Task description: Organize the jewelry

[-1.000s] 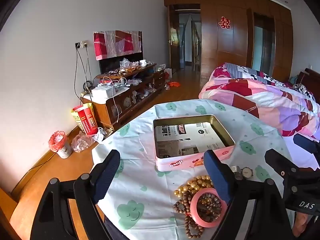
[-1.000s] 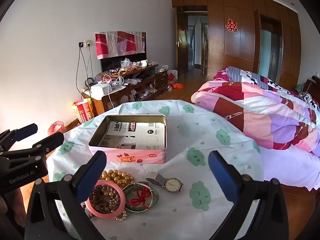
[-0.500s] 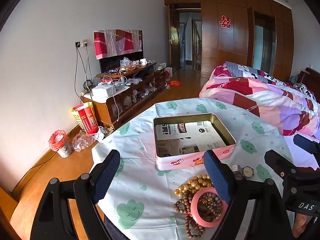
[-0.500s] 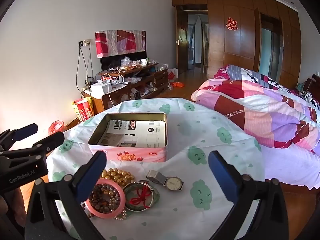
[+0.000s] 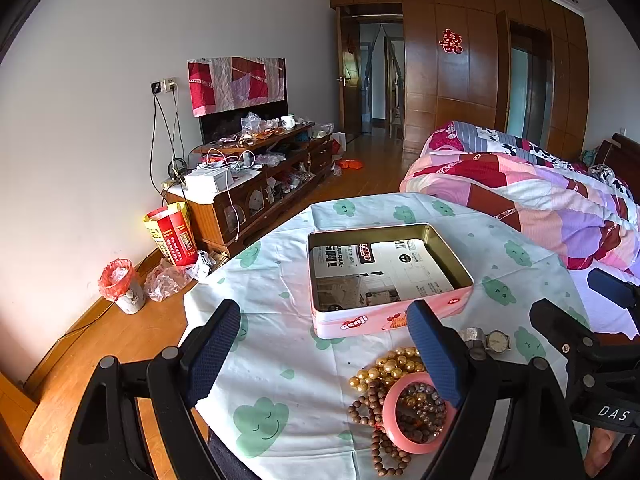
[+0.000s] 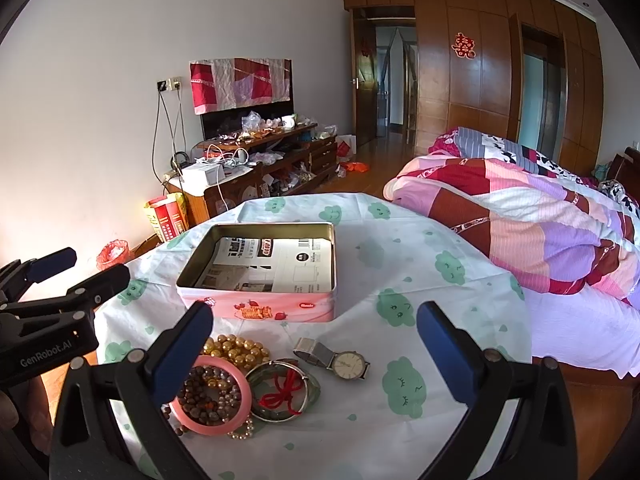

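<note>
A: How do the two tools stand?

B: The left hand-held gripper [image 5: 324, 354] has its blue pads spread wide with nothing between them, over the near edge of the table [image 5: 280, 264]. The right hand-held gripper [image 6: 314, 346] is spread wide too, and empty.

A: And the jewelry?

B: In the right wrist view it lies heaped at about 7 o'clock from the tin: a pink bangle [image 6: 212, 394] with dark beads inside its ring, gold beads [image 6: 236, 350] just behind it, and a green bangle [image 6: 282, 392] tied with red cord touching the pink one. A wristwatch [image 6: 340, 362] lies apart at 3 o'clock from the heap.

A: What is in the tin?

B: The pink tin [image 6: 272, 280] is open, with a gold inner wall. Only a printed paper sheet lies flat on its bottom; no jewelry is in it.

A: Anything cut off?

B: In the left wrist view the right pad covers part of the pink bangle, and the wooden bead strand [image 5: 380, 436] runs out of the bottom of the frame.

A: Any writing?

B: "cenji" on the tin's front in the left view, "GenRobot.AI" and "DAS" on the gripper bodies. The sheet's print is too small to read.
</note>
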The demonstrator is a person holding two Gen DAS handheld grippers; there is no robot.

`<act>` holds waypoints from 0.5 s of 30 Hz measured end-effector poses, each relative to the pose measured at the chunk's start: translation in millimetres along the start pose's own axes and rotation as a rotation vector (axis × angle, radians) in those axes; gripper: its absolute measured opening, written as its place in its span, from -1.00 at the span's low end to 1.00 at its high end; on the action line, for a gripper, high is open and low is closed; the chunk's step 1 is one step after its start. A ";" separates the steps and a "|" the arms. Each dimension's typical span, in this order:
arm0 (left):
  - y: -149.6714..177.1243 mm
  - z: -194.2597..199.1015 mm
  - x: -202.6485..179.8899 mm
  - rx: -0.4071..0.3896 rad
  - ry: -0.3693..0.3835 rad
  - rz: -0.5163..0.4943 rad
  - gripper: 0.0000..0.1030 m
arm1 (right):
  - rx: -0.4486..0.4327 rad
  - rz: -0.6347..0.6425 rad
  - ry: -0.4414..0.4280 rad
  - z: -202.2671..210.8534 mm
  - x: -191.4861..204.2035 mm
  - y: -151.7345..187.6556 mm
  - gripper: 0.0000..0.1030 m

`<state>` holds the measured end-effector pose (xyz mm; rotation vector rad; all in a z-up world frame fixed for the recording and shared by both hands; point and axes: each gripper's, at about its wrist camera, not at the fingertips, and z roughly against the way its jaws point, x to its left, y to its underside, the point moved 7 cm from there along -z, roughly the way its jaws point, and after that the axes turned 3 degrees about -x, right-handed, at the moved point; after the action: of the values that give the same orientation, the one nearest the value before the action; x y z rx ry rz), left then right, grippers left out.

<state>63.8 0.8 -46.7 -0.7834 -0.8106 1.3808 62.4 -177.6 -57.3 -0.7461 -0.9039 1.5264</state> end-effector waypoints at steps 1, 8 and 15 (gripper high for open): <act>0.0 0.4 0.1 0.000 -0.001 0.001 0.66 | 0.000 0.000 -0.002 -0.1 0.2 -0.1 1.00; 0.2 0.7 0.1 0.001 -0.002 0.001 0.66 | 0.002 -0.001 -0.001 0.1 0.0 -0.1 1.00; 1.1 0.3 0.6 0.004 -0.003 0.001 0.66 | 0.003 -0.001 -0.002 -0.1 0.1 0.5 1.00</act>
<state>63.0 1.4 -47.5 -0.7795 -0.8095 1.3841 62.3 -177.4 -57.8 -0.7414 -0.9033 1.5279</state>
